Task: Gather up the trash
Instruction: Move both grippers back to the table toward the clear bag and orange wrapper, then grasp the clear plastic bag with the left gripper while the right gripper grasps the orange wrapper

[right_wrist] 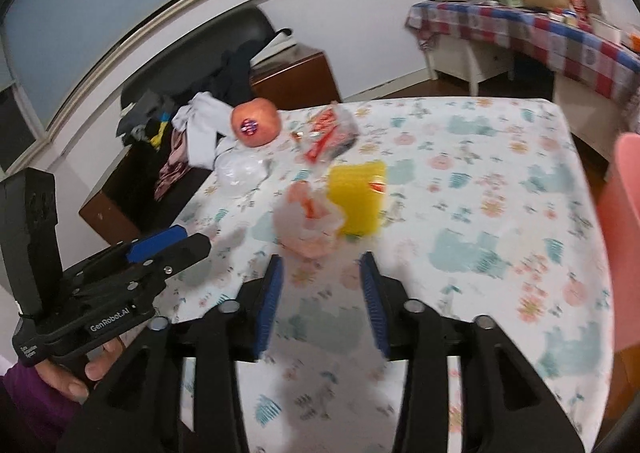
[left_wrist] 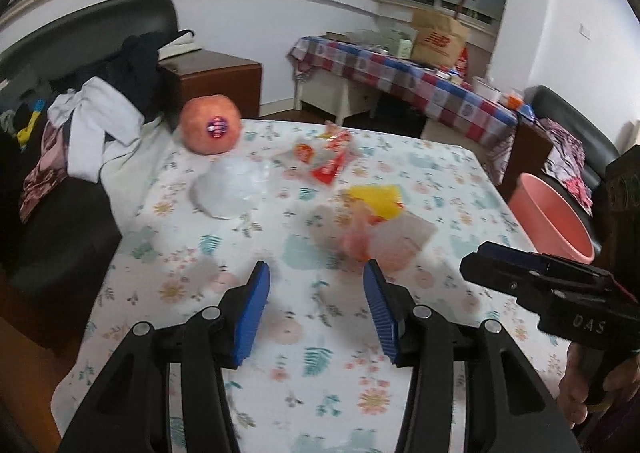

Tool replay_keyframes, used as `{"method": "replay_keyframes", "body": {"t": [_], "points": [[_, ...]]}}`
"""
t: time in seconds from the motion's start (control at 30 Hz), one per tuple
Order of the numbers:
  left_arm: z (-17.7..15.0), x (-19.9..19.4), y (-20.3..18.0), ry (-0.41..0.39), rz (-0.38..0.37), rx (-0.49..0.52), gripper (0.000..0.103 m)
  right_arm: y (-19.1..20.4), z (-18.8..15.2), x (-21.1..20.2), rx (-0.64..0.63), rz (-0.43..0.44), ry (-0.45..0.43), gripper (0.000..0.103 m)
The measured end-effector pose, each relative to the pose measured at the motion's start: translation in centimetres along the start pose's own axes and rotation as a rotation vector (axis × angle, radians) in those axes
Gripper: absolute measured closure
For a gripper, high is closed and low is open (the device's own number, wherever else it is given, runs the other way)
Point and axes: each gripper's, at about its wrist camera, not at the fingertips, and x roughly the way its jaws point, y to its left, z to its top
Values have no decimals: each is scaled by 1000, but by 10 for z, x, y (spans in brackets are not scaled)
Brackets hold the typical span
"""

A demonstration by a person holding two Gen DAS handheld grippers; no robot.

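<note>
Fingers (right_wrist: 370,293) spread apart; yellow wrapper's (right_wrist: 356,197) long axis points away.

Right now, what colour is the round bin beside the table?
Salmon pink round plastic bin; clearest in the left wrist view.

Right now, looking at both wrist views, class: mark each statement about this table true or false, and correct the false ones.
1. Both grippers are holding trash. False: the left gripper and the right gripper are open, with nothing between the jaws.
2. A yellow wrapper lies on the floral tablecloth. True.
3. The round orange-pink fruit carries a sticker. True.
4. The pink bin stands on the table. False: it stands beside the table's edge, off the cloth.
5. The crumpled clear plastic lies near the fruit. True.
</note>
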Motion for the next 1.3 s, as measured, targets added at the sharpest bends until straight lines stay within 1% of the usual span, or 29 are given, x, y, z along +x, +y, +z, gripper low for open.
{"method": "replay_keyframes", "body": {"t": [0.17,0.33,0.5,0.53,0.57,0.63,0.73,0.87,0.97,1.0,1.03,1.07,1.13,1.2,1.3], "points": [[8,5,20,-8,26,-30,54,7,12,21,-29,-12,15,52],[22,10,39,-26,56,-53,45,11,18,39,-54,-48,19,52],[40,27,58,-20,76,-91,43,14,17,53,-78,-47,48,52],[44,32,62,-14,74,-104,43,14,16,55,-80,-41,54,56],[47,38,65,-9,72,-118,43,13,16,56,-77,-36,59,66],[53,46,69,0,68,-133,43,13,17,56,-73,-33,58,74],[61,61,72,10,68,-142,43,14,15,55,-79,-25,62,79],[64,80,72,47,88,-139,43,13,12,47,-69,-14,61,80],[61,88,71,65,84,-140,49,9,9,40,-49,-9,59,80],[59,89,70,70,82,-139,60,8,9,37,-43,-8,57,80],[57,91,69,78,82,-135,69,7,7,33,-35,-8,54,80],[54,90,68,80,86,-132,72,6,6,31,-30,-8,52,80],[51,87,65,68,90,-126,81,4,4,25,-23,-11,47,80],[48,81,63,60,83,-124,84,2,2,19,-18,-12,42,80],[45,66,57,40,65,-123,86,0,-2,9,-12,-14,28,80]]}}
